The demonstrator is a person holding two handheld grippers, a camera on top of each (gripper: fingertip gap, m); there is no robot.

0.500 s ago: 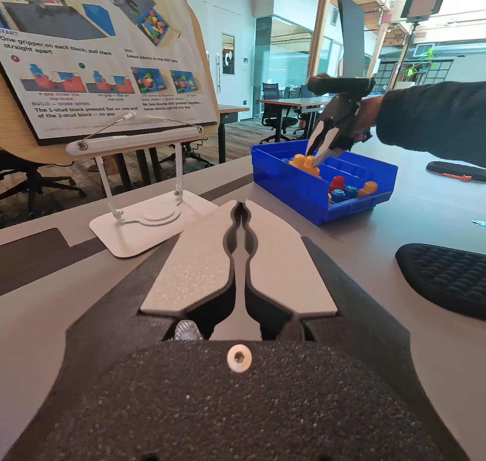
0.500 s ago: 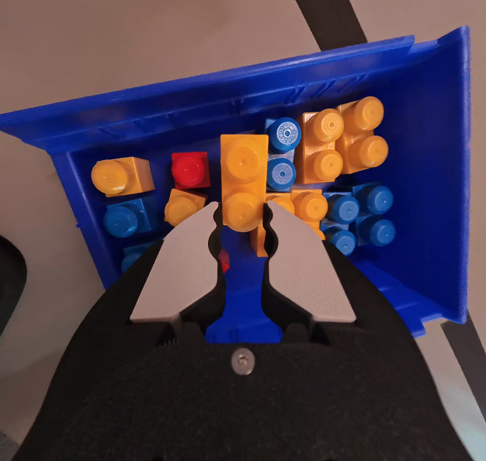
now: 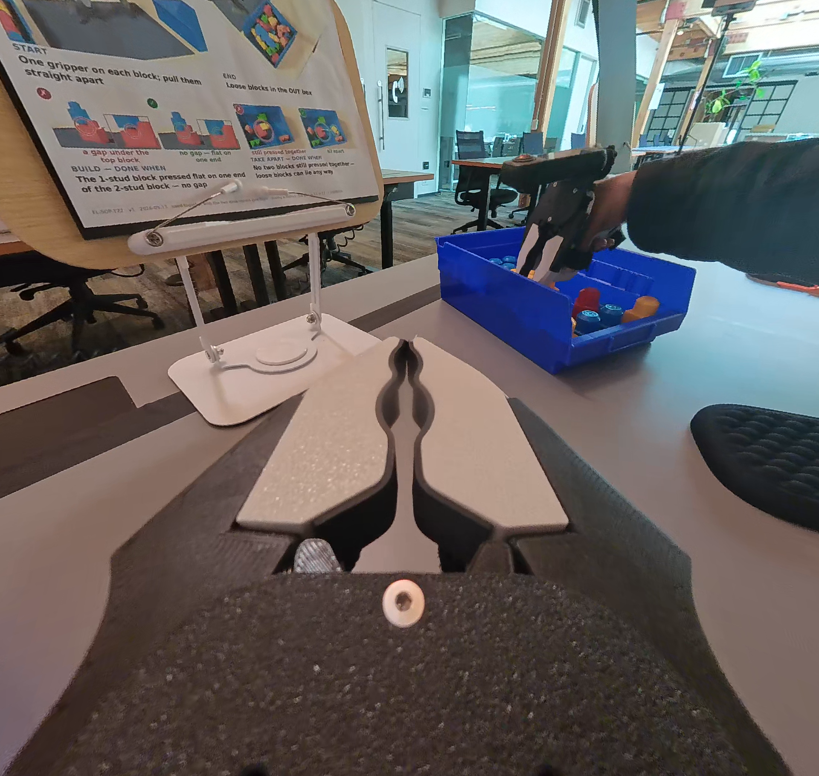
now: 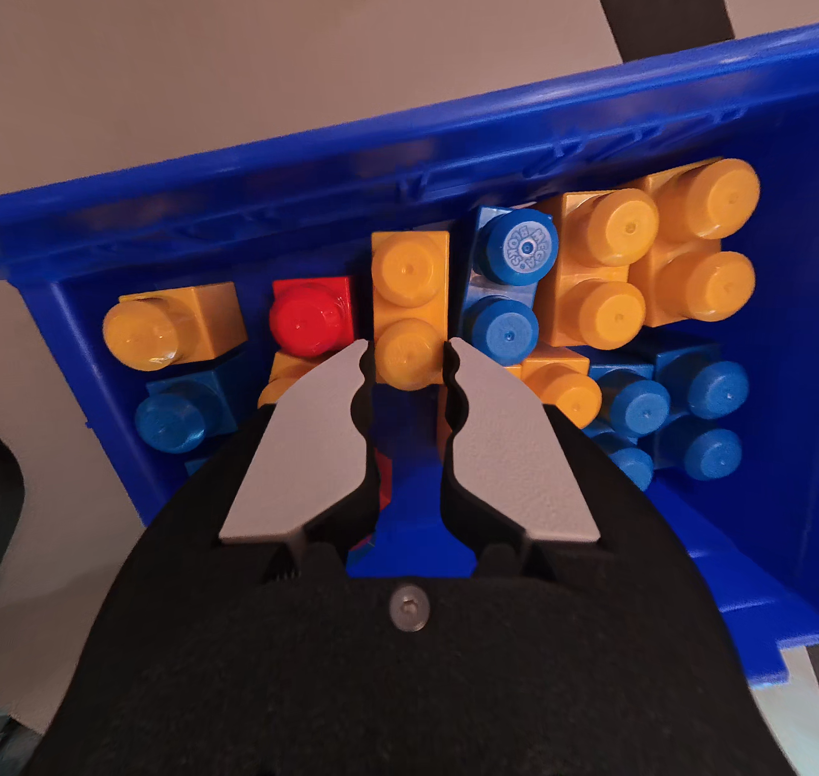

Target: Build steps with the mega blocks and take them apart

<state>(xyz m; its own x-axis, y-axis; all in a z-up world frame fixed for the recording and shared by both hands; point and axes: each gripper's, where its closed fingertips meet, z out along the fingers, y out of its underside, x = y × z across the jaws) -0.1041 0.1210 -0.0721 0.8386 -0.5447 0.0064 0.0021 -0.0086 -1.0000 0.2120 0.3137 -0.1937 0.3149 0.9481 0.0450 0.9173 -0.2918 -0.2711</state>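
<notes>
Right tool [image 4: 405,347] clamps my 2-stud orange block [image 4: 408,307] inside the blue bin [image 4: 266,187] of mixed blocks; only the left view shows my left tool [image 3: 408,345] pressed together above the desk [image 3: 731,356].

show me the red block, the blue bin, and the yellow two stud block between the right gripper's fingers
red block [image 4: 306,321]: right wrist view, on its stud.
blue bin [image 4: 399,152]: right wrist view, on its far wall.
yellow two-stud block [image 4: 408,267]: right wrist view, on its far stud.
</notes>
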